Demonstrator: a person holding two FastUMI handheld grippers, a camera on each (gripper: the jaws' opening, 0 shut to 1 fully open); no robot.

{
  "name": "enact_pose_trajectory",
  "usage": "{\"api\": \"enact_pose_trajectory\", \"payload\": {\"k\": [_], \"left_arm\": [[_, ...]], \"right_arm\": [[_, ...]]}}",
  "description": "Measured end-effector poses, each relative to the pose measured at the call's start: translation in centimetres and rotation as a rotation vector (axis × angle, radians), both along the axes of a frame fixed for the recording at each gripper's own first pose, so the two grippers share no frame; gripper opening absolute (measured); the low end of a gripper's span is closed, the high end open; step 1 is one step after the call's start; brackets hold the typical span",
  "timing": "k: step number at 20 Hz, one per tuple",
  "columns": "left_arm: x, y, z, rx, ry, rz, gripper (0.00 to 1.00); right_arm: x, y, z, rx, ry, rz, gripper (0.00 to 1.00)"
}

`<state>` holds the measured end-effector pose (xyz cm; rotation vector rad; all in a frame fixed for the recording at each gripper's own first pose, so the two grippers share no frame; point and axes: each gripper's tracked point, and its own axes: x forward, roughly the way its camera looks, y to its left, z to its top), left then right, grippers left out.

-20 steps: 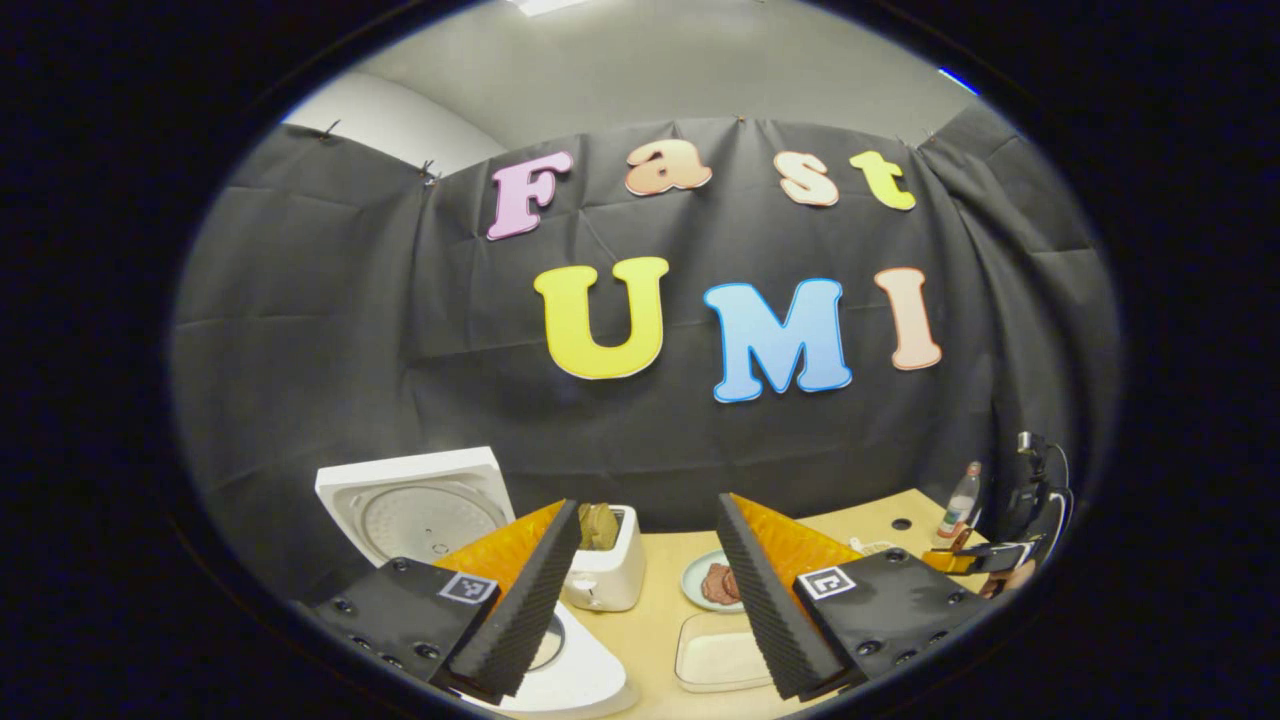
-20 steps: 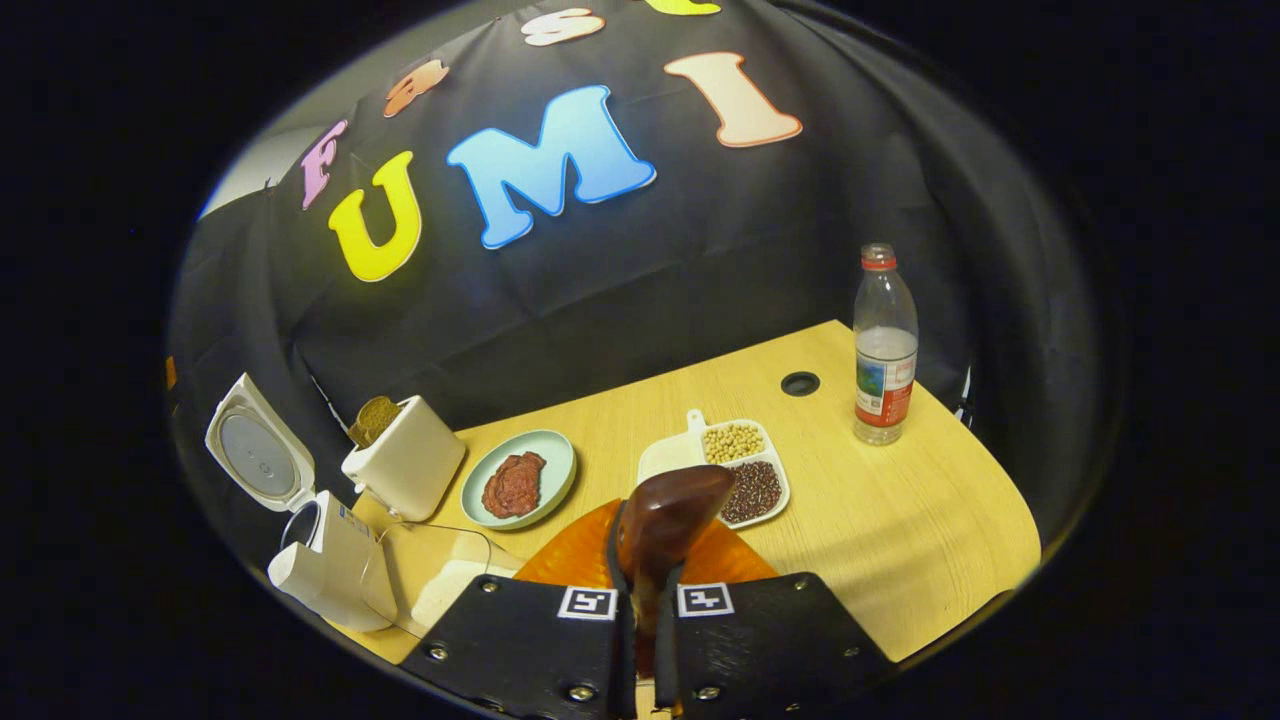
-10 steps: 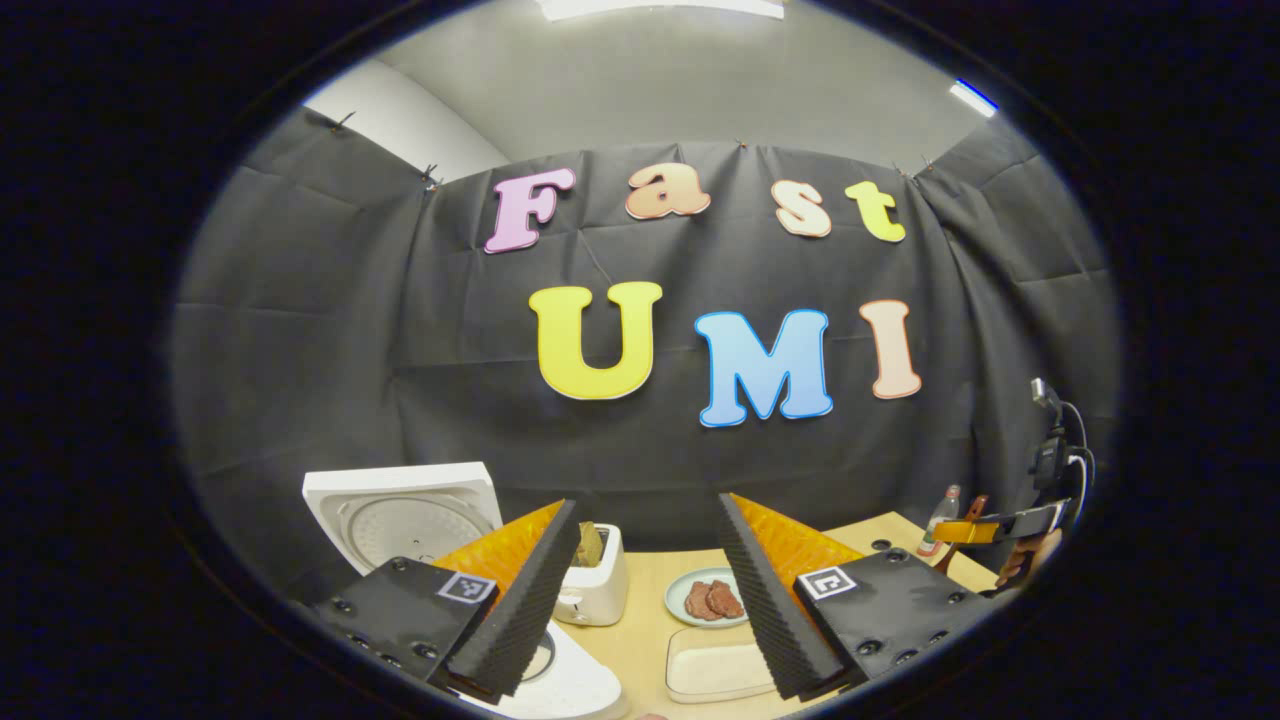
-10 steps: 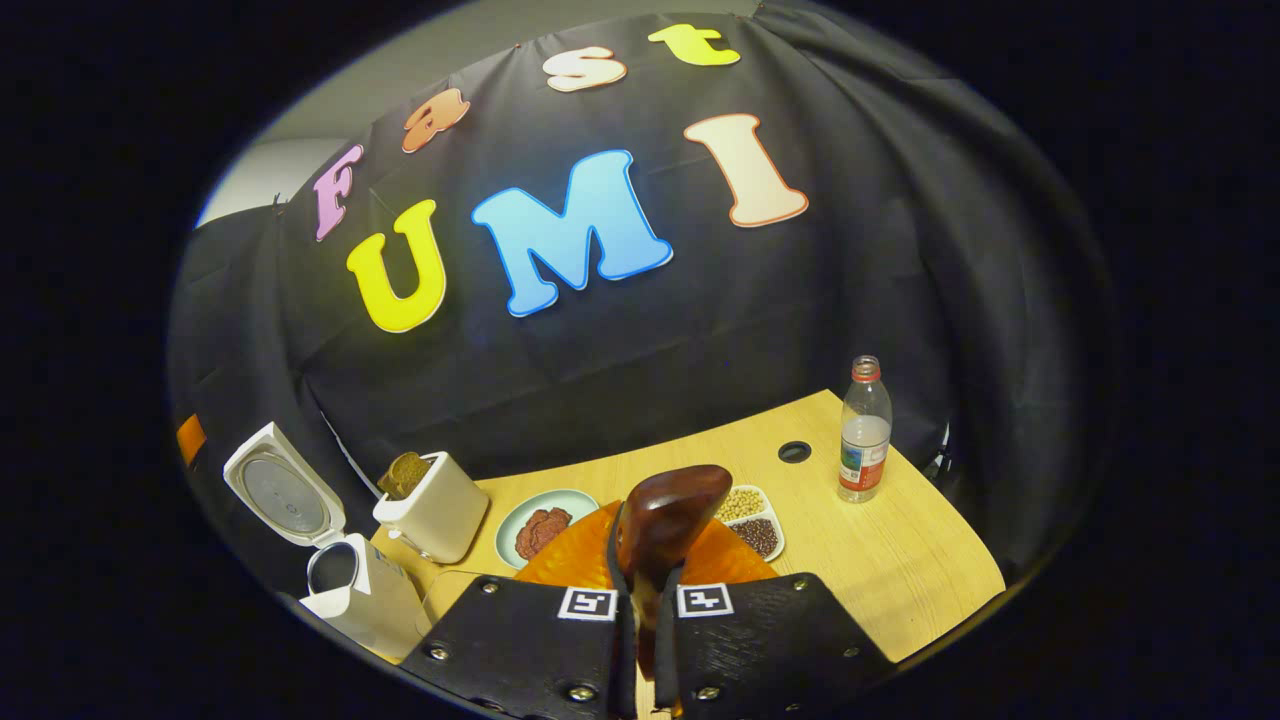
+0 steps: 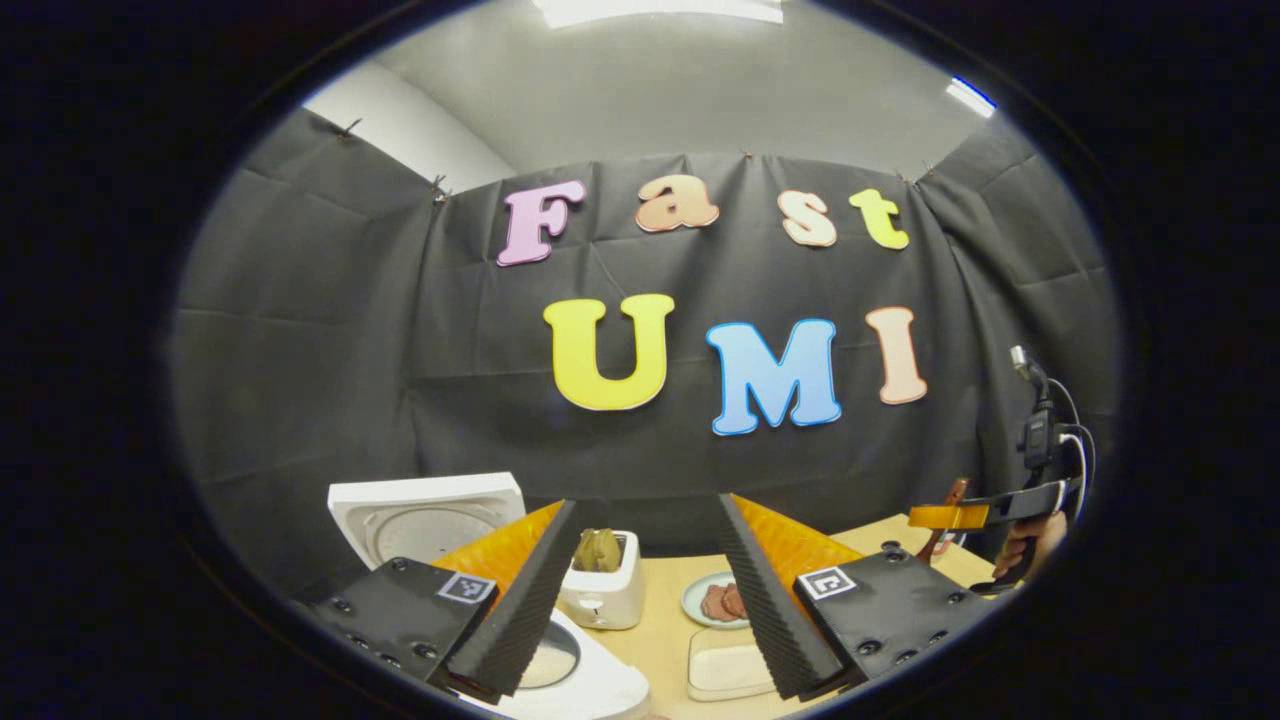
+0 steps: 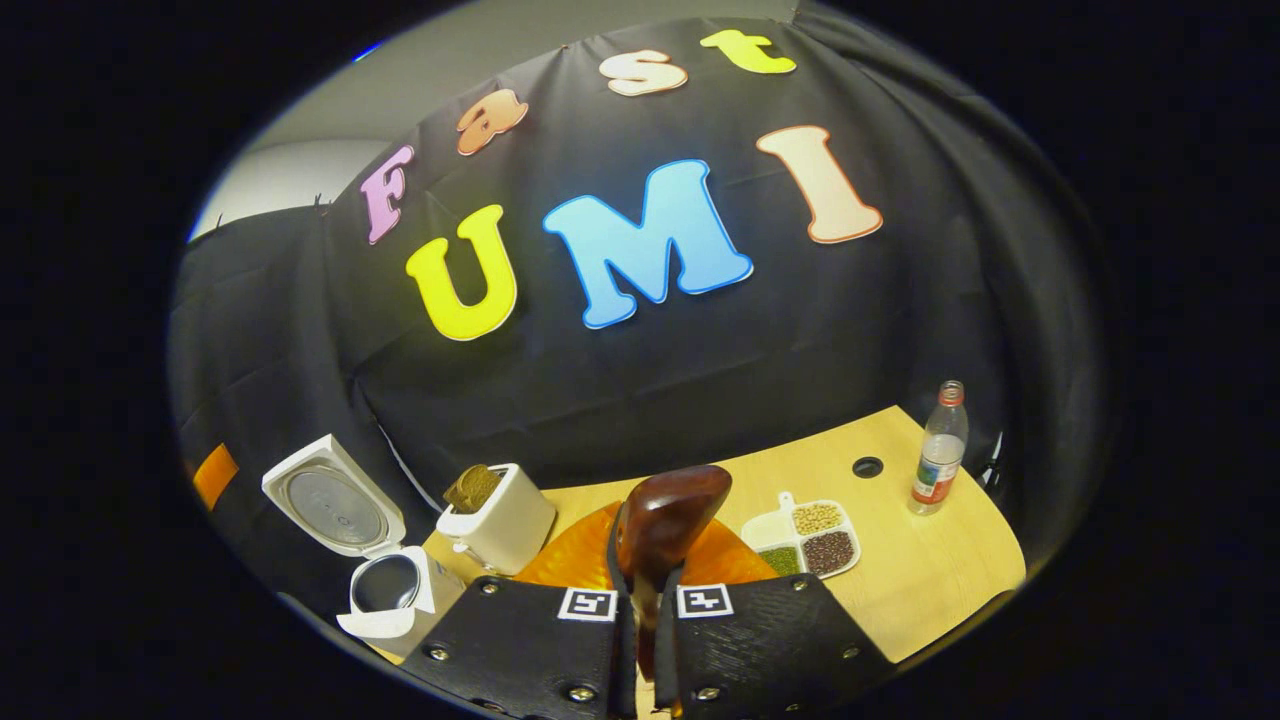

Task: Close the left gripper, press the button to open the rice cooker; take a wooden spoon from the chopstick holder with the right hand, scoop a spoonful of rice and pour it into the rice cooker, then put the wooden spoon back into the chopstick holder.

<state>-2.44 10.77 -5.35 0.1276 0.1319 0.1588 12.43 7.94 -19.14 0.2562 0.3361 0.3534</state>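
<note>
spoon: the right gripper [image 6: 645, 640] has its fingers clenched on the wooden spoon [image 6: 665, 520]; the bowl rises from the fingers at bottom centre, long axis running up the frame, tilted a little right.
cooker: the rice cooker [image 6: 385, 590] sits lower left of the spoon, lid up, pot mouth bare.
rice: i cannot tell where it lies; a divided dish [image 6: 810, 530] of grains sits just right of the spoon.
in the way: the toaster [image 6: 500, 520] stands between spoon and cooker.
left gripper [image 5: 640, 610]: fingers released, well apart, grasping nothing, cooker lower left of its frame.
bench [image 6: 940, 570]: a bottle [image 6: 938, 450] at far right.
</note>
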Motion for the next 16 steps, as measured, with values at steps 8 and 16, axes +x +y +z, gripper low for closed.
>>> {"api": "enact_pose_trajectory", "payload": {"k": [8, 16], "left_arm": [[-1.6, 1.3, 0.9, 0.011, -0.02, 0.023, 0.89], [-2.4, 4.1, 0.0, 0.011, -0.006, 0.058, 0.89]], "right_arm": [[1.0, 6.9, -4.6, -0.092, 0.036, 0.112, 0.08], [1.6, 11.4, -11.8, -0.227, 0.092, 0.195, 0.08]]}}
